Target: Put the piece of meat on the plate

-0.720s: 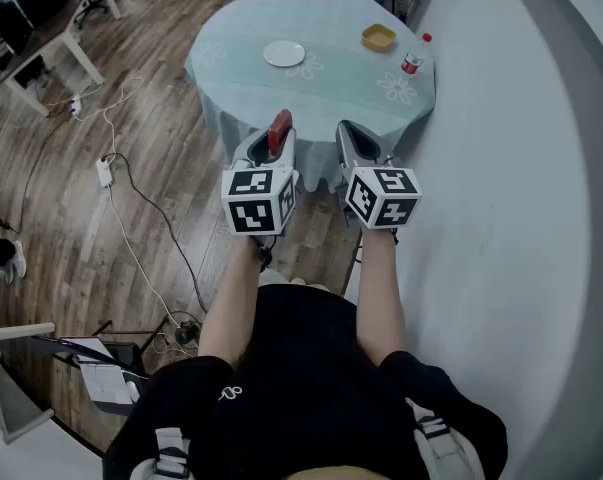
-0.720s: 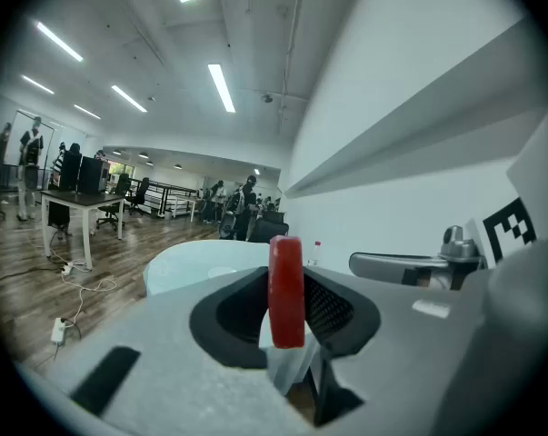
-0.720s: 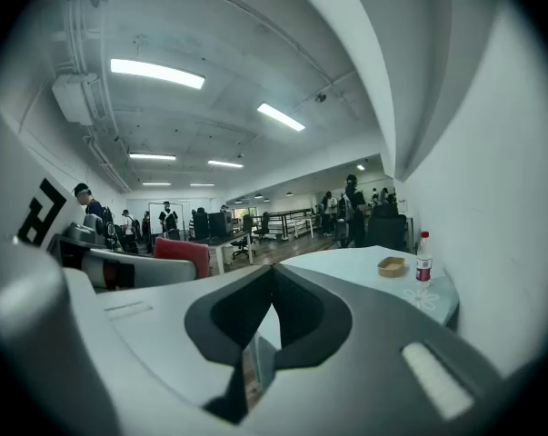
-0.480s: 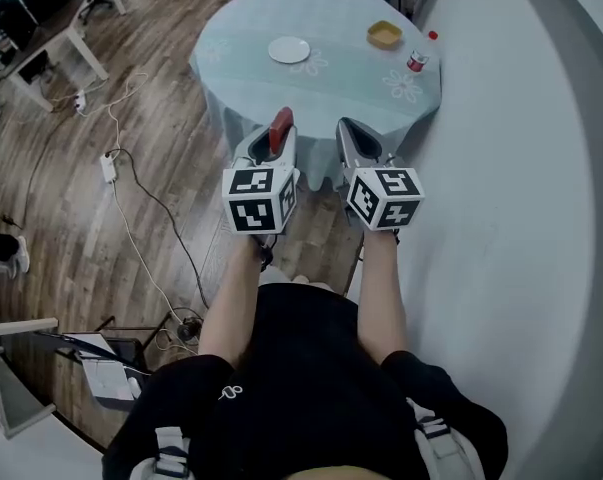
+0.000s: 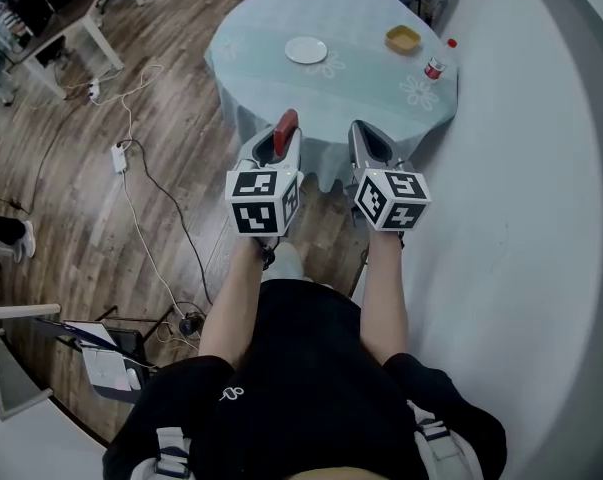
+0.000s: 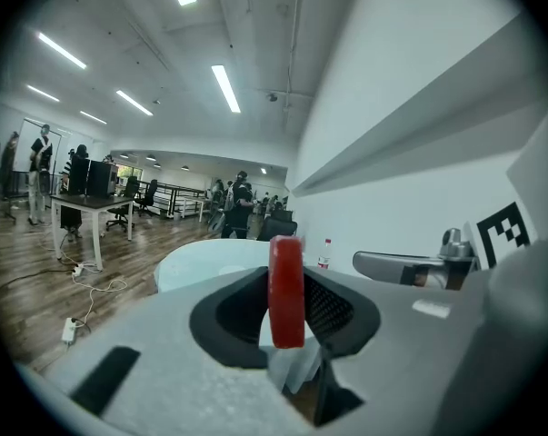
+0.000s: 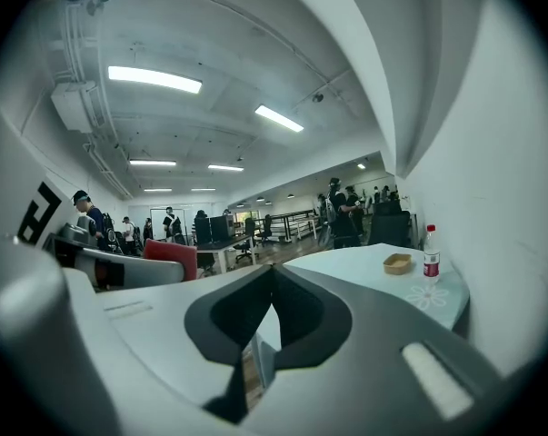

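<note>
My left gripper [image 5: 281,140] is shut on a red piece of meat [image 5: 284,128], which stands upright between its jaws [image 6: 286,289]. A white plate [image 5: 306,50] lies on the round table [image 5: 271,88] with the pale blue cloth, well ahead of both grippers. My right gripper [image 5: 366,140] is held level beside the left one, shut with nothing between its jaws [image 7: 272,275]. Both grippers hover short of the table's near edge, above the wooden floor.
A small yellow bowl [image 5: 403,38] and a bottle with a red cap [image 5: 437,64] stand at the table's far right. A white wall [image 5: 521,218] runs along the right. Cables and a power strip [image 5: 120,156] lie on the floor at left; desks [image 5: 71,8] stand beyond.
The table and plate have shifted right and slightly down in the head view. Both grippers keep their pose, with the meat still held in the left one.
</note>
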Action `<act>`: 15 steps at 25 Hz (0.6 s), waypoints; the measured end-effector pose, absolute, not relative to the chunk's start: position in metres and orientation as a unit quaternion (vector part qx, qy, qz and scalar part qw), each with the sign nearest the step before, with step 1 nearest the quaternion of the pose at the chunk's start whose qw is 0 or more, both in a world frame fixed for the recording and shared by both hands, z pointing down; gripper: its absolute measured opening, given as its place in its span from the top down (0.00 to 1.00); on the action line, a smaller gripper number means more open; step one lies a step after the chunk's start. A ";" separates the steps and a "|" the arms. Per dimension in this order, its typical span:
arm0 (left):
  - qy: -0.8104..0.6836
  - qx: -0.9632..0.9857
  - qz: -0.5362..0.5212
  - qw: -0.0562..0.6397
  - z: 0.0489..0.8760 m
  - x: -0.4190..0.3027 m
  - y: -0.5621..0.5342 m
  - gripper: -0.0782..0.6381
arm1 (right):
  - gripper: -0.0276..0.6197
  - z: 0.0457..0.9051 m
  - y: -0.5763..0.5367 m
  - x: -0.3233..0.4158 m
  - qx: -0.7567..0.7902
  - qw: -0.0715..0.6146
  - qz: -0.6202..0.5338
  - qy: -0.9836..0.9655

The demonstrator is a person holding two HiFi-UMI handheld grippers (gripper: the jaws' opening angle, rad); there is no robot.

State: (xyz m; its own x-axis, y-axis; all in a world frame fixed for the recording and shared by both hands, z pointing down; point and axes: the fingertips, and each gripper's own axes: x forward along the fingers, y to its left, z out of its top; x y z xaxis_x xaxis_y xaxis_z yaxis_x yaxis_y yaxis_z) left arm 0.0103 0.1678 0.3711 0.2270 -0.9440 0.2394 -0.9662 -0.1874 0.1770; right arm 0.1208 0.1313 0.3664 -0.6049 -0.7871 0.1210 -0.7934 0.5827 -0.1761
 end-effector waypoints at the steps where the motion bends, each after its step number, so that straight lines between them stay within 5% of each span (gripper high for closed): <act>1: -0.623 0.767 0.039 0.147 0.374 0.007 0.166 0.77 | 0.95 0.368 0.128 0.119 0.442 0.016 0.107 -0.890; 15: -0.597 0.776 0.048 0.198 0.420 -0.044 -0.036 0.77 | 0.95 0.414 -0.074 0.077 0.464 0.048 0.138 -0.874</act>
State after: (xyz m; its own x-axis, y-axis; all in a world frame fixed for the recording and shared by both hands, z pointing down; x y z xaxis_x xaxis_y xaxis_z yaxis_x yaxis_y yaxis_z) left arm -0.0436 -0.0356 0.4201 0.2819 -0.9079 0.3101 -0.9457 -0.2084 0.2495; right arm 0.0773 -0.0736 0.4145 -0.5652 -0.7974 0.2116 -0.8238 0.5320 -0.1959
